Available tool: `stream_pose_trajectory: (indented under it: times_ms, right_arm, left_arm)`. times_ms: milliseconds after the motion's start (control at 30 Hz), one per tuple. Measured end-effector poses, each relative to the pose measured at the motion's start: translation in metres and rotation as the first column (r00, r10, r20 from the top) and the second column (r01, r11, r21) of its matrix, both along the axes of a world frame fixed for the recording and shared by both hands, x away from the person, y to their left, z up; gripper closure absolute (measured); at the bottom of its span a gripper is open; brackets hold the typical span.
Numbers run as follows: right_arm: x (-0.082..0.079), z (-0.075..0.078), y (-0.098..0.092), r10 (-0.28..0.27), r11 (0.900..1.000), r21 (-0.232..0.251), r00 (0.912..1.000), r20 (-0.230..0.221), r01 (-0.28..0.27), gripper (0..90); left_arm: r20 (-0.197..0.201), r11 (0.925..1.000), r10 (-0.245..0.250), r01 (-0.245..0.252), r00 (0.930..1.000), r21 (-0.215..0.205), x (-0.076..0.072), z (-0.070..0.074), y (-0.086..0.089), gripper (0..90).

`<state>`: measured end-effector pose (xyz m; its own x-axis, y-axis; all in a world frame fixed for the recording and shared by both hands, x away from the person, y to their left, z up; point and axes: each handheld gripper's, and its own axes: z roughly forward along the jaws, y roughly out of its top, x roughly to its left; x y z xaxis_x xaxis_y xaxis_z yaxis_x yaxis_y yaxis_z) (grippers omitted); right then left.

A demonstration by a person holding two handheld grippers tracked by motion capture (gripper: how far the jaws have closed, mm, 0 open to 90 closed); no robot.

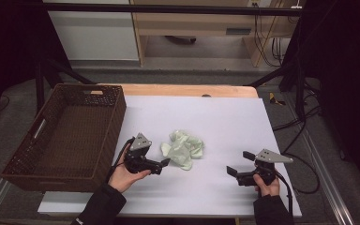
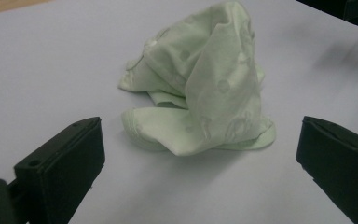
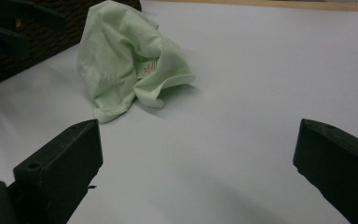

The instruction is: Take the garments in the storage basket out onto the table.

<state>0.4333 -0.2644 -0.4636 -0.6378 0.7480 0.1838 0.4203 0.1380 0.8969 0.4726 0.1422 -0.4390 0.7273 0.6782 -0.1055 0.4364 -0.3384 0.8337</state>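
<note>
the left gripper is wide open, just beside the crumpled green cloth in the middle of the white mat. the right gripper is wide open too, farther off. best to pinch a thick fold, then lift toward the basket.

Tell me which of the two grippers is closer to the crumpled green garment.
The left gripper: its open jaws sit just beside the crumpled pale green garment, at its near-left edge. The right gripper, also open, is farther off across bare white sheet.
</note>
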Motion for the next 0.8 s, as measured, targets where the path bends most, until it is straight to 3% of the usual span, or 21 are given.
stream_pose_trajectory:
  times_ms: [333, 800]
  right_arm:
    - [0.001, 0.003, 0.013, -0.007, 1.0, 0.004, 1.0, -0.006, 0.007, 2.5]
    - [0.003, 0.003, 0.048, 0.034, 0.999, -0.039, 0.9992, -0.021, -0.035, 3.8]
  left_arm:
    - [-0.016, 1.0, -0.006, 0.005, 0.9999, -0.007, 0.003, -0.007, 0.001, 3.6]
    - [-0.037, 0.9983, -0.034, 0.035, 0.9987, 0.046, 0.007, -0.017, -0.007, 18.3]
